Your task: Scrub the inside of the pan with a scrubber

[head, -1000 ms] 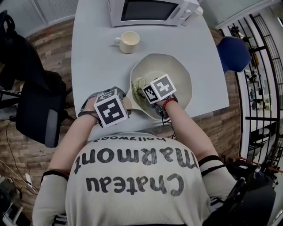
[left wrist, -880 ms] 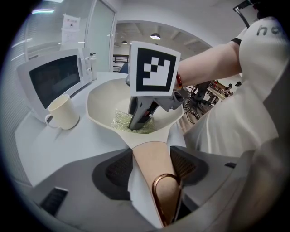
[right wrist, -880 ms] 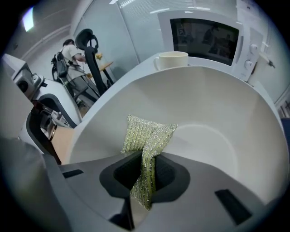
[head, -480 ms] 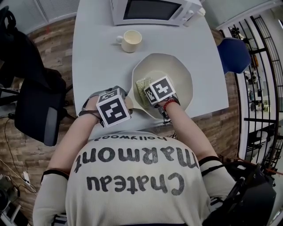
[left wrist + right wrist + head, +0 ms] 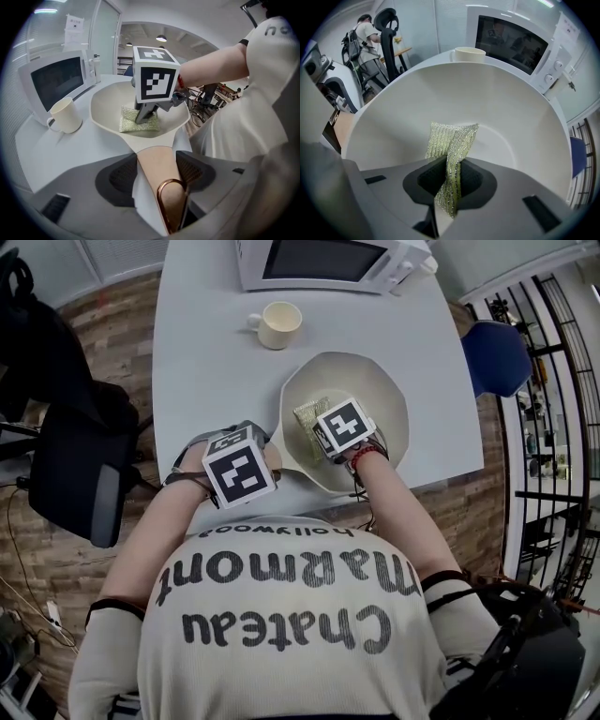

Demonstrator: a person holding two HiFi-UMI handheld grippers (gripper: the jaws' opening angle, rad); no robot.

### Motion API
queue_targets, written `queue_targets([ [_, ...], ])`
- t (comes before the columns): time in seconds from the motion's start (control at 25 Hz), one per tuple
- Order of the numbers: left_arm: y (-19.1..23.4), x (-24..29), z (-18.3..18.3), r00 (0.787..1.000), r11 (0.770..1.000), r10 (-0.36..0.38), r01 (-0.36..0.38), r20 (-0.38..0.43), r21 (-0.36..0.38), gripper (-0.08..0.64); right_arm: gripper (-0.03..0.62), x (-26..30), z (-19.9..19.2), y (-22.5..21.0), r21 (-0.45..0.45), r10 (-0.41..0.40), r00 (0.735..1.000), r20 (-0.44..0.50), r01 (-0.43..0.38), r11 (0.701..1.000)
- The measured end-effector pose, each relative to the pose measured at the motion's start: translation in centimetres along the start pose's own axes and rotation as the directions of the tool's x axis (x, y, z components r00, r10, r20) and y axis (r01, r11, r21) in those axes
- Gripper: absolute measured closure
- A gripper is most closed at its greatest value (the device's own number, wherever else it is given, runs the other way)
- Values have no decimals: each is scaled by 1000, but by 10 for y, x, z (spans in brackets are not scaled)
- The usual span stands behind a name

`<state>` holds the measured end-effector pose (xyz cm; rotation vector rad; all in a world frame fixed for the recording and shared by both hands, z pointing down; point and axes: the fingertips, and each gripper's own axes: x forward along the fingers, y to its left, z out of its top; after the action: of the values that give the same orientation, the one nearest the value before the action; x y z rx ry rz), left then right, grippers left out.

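A cream pan (image 5: pixel 384 395) sits at the table's near edge. My left gripper (image 5: pixel 265 458) is shut on its tan handle (image 5: pixel 157 164), which ends in a copper loop. My right gripper (image 5: pixel 317 430) reaches down into the pan and is shut on a yellow-green mesh scrubber (image 5: pixel 308 414). The scrubber (image 5: pixel 451 143) is pinched upright between the right jaws, and its free end rests on the pan floor (image 5: pixel 511 112). In the left gripper view the scrubber (image 5: pixel 136 123) lies on the pan bottom under the right gripper's marker cube (image 5: pixel 154 77).
A cream mug (image 5: pixel 279 325) stands on the pale grey table (image 5: pixel 206 362) beyond the pan, and a white microwave (image 5: pixel 323 261) stands at the far edge. An office chair (image 5: pixel 80 474) is on the left, a blue chair (image 5: pixel 495 354) on the right.
My right gripper has slid the scrubber a little farther and to the right across the pan floor. The left gripper still holds the handle in the same place.
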<state>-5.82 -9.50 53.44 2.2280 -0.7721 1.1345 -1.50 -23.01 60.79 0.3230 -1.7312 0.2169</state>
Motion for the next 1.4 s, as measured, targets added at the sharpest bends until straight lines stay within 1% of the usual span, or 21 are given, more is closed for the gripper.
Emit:
queue_targets([
  [0.2,1,0,0,1000,1000,0,0,1,-4,281,538,-1,-5,-14,26,-20,1000,-19,20,999],
  [0.44,0,-1,0,1000,1000,1,-1,0,-9,282,538,-4,-17,-36,66,-76,997,-34,78,995],
  [0.64,-1,1,1,1000,1000,-1,1,0,-14,281,538,-5,-32,-47,152,-56,997,-54,63,986],
  [0.8,-1,0,1,1000,1000,-3,3,7,-21,281,538,-4,-33,-65,154,-95,994,-47,101,983],
  [1.08,0,0,1,1000,1000,0,0,9,-26,282,538,-6,-41,-77,166,-128,990,-63,137,977],
  [1.32,-1,0,0,1000,1000,0,0,6,-31,284,538,-6,-46,-78,170,-130,987,-91,144,975],
  [1.4,-1,1,-1,1000,999,0,0,6,-32,284,538,-5,-48,-76,146,-133,984,-116,149,978],
])
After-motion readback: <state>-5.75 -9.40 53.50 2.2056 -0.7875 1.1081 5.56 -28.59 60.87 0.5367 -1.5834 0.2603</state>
